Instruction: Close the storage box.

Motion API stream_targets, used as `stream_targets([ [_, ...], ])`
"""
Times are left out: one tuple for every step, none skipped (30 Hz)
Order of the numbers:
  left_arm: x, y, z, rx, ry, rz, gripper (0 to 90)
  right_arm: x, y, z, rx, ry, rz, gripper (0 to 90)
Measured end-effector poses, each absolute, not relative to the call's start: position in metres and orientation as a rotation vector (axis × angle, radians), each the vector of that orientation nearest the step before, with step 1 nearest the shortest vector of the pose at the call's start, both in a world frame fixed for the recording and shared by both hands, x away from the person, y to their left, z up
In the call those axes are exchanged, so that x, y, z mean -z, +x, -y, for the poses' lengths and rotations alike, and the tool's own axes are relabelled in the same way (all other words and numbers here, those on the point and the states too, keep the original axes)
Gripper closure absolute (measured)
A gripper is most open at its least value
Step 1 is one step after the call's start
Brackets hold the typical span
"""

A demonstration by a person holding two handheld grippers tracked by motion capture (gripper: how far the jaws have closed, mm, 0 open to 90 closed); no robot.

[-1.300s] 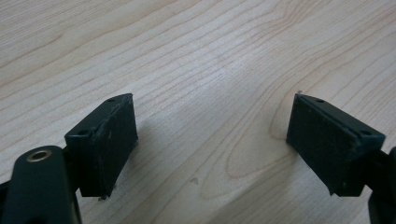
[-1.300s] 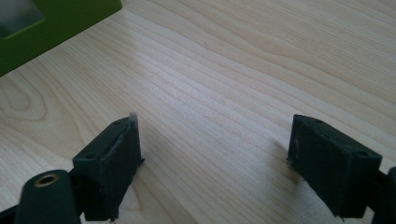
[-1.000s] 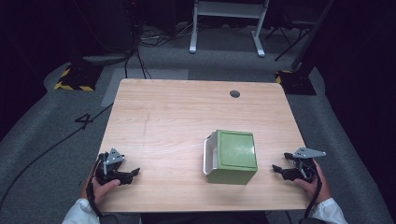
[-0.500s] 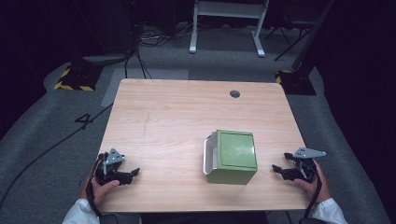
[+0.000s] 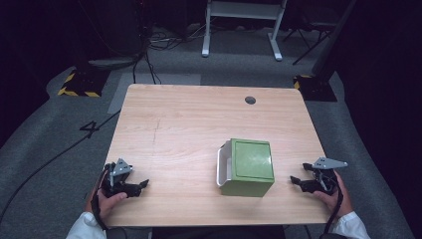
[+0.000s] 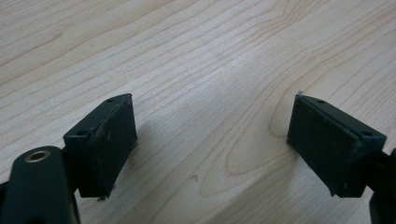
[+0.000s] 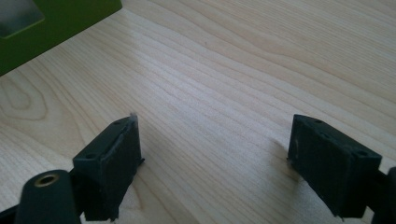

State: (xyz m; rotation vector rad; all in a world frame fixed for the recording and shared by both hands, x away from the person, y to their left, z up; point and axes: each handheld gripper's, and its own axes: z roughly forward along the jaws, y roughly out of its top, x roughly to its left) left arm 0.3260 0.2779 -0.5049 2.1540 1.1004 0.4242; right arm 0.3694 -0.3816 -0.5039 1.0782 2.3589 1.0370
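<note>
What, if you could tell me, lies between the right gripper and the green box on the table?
Nothing: in the high view, bare wooden table separates the right gripper from the green box. The right gripper view agrees.

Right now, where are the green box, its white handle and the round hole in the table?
green box (image 5: pixel 253 159), high view, middle of its top.
white handle (image 5: pixel 221 167), high view, left bar.
round hole (image 5: pixel 250 100), high view, its centre.
</note>
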Motion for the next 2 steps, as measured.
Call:
stream_targets([
  [0.505,0.326,-0.2778,-0.422,2.155,-1.1,15.8,0.5039,0.3694,0.3816,-1.037,1.076,-2.359,17.3],
  [0.505,0.326,-0.2778,-0.422,2.155,-1.1,15.8,0.5039,0.3694,0.3816,-1.037,1.076,-2.359,17.4],
])
